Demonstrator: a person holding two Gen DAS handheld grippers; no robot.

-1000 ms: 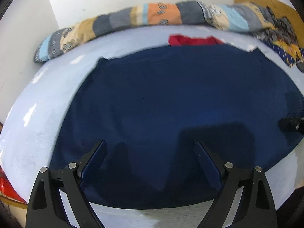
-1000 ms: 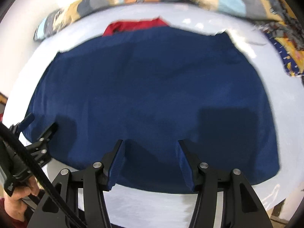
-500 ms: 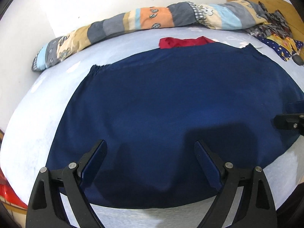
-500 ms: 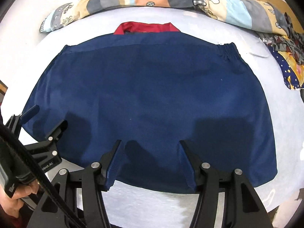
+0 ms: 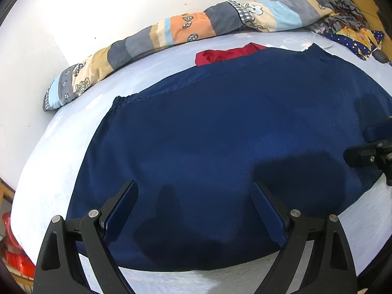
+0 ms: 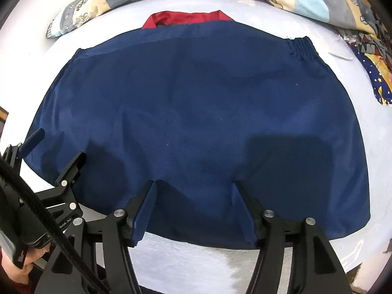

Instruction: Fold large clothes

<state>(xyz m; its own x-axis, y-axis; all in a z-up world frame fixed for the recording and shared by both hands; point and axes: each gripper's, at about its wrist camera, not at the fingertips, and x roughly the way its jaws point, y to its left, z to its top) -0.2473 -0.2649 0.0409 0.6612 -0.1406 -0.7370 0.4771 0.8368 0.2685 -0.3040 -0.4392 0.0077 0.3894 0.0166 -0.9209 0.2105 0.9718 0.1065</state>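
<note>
A large navy blue garment (image 5: pixel 220 147) lies spread flat on the pale bed sheet (image 5: pixel 61 147); it also fills the right wrist view (image 6: pixel 196 103). A red collar part (image 5: pixel 227 54) pokes out at its far edge, also seen from the right (image 6: pixel 186 18). My left gripper (image 5: pixel 193 191) is open and empty above the garment's near left part. My right gripper (image 6: pixel 193 188) is open and empty above the near hem. The left gripper shows at the left edge of the right wrist view (image 6: pixel 58 161). The right gripper's fingers (image 5: pixel 374 152) show at the right edge of the left wrist view.
A rolled patchwork quilt (image 5: pixel 183 29) lies along the far side of the bed by the white wall. A pile of patterned clothes (image 5: pixel 350 29) sits at the far right corner, also seen from the right (image 6: pixel 374 73). A red object (image 5: pixel 14 257) sits beyond the bed's left edge.
Both cameras have pulled back and steadied, so more of the garment and quilt shows. Both grippers stay open and the garment has not moved.
</note>
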